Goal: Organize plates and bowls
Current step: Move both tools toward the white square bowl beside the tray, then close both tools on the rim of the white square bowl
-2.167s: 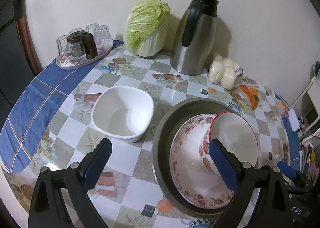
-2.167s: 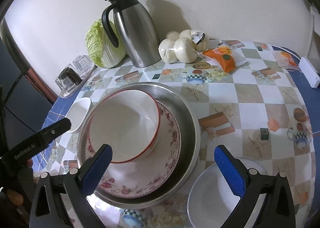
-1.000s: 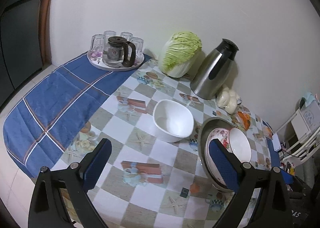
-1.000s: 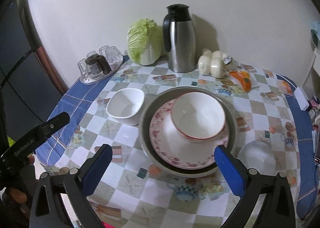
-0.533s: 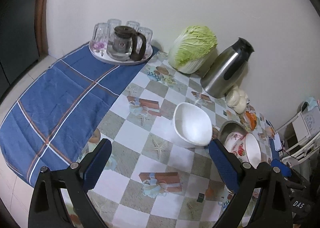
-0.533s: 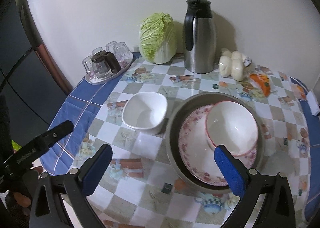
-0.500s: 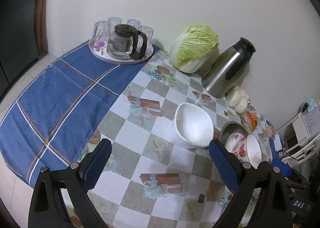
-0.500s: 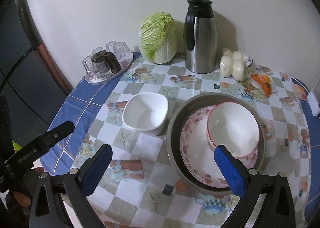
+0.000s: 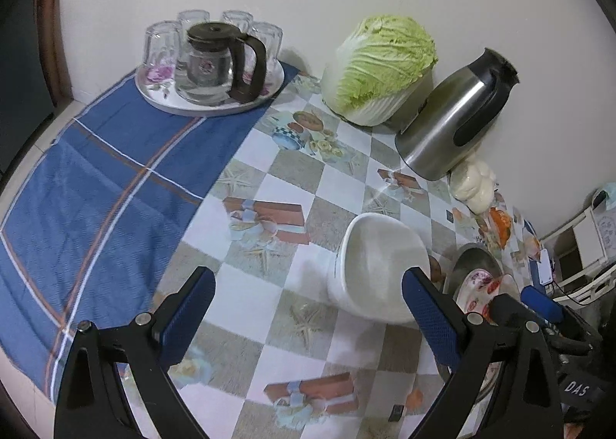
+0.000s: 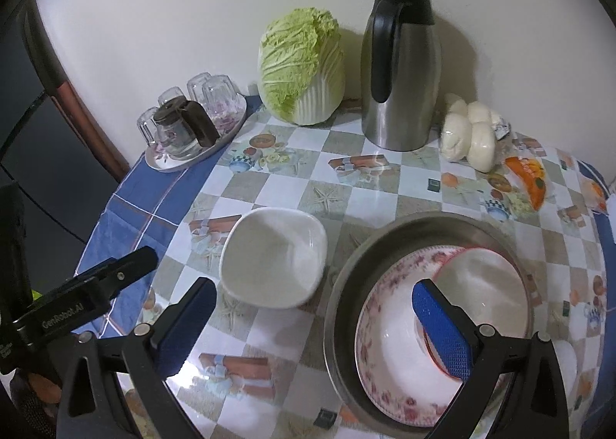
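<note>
Both grippers, left [image 9: 308, 308] & right [image 10: 313, 317], are spread wide, holding nothing. Next is prob. the white bowl [image 10: 274, 256] beside the pan [image 10: 338, 308]: pinch one wall at the rim, lift level, then nest it in the red-rim bowl [image 10: 489, 285] w/o knocking the plate [image 10: 389, 366].

In the left wrist view the metal basin [image 9: 475, 256] and floral plate [image 9: 475, 285] are mostly hidden behind the gripper finger, while in the right wrist view the red-rimmed bowl [image 10: 485, 285] is partly covered by a blue pad [image 10: 442, 331].
</note>
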Demonstrator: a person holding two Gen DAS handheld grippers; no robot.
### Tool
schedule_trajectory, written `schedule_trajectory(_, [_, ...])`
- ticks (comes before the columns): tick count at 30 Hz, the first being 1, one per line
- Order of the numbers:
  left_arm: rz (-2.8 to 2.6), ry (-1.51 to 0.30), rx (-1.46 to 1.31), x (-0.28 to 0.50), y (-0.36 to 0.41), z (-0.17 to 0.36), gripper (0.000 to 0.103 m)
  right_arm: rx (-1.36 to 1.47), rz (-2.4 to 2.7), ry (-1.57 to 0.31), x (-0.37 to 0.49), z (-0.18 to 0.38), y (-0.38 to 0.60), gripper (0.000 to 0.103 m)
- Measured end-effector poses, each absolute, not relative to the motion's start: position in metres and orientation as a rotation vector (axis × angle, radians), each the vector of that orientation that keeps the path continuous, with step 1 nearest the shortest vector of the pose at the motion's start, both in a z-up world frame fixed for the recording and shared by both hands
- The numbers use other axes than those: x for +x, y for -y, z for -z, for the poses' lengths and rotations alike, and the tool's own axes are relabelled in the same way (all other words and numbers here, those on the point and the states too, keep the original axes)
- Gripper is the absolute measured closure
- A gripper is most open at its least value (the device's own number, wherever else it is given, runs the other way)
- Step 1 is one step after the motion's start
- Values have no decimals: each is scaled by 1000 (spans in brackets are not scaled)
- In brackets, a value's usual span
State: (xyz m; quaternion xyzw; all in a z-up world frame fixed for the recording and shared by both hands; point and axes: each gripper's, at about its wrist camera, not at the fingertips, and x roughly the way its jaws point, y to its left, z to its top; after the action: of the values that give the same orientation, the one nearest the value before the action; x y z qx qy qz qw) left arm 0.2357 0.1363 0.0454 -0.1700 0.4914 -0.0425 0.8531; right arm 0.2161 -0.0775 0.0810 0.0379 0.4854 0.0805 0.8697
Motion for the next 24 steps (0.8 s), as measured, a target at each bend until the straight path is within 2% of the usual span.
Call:
schedule_trajectory(4, [96, -1069, -371, 250, -128, -29, 7, 77, -171, -1055, 235, -60, 75, 4])
schedule_trajectory(5, [101, -1079, -373, 254, -124, -24, 13, 79, -173, -1064, 239, -55, 75, 7])
schedule_trajectory(6, [104, -1087, -372, 257, -122, -21, 18, 82, -175, -1078, 243, -48, 75, 15])
schedule_trajectory(10, [112, -1123, -364, 268, -112, -6, 29, 98, -186, -1109, 257, -30, 74, 37])
schedule_trajectory(12, [115, -1139, -358, 272, -107, 1, 44, 101, -196, -1117, 263, -23, 72, 48])
schedule_trajectory(16, [118, -1165, -347, 277, -99, 15, 62, 98, -206, -1142, 271, -11, 69, 68])
schedule_trajectory(21, [122, -1179, -322, 282, -90, 26, 81, 80, -211, -1158, 278, 2, 65, 79])
schedule_trajectory(24, [114, -1179, -317, 284, -87, 29, 88, 70, -201, -1158, 281, 6, 64, 85])
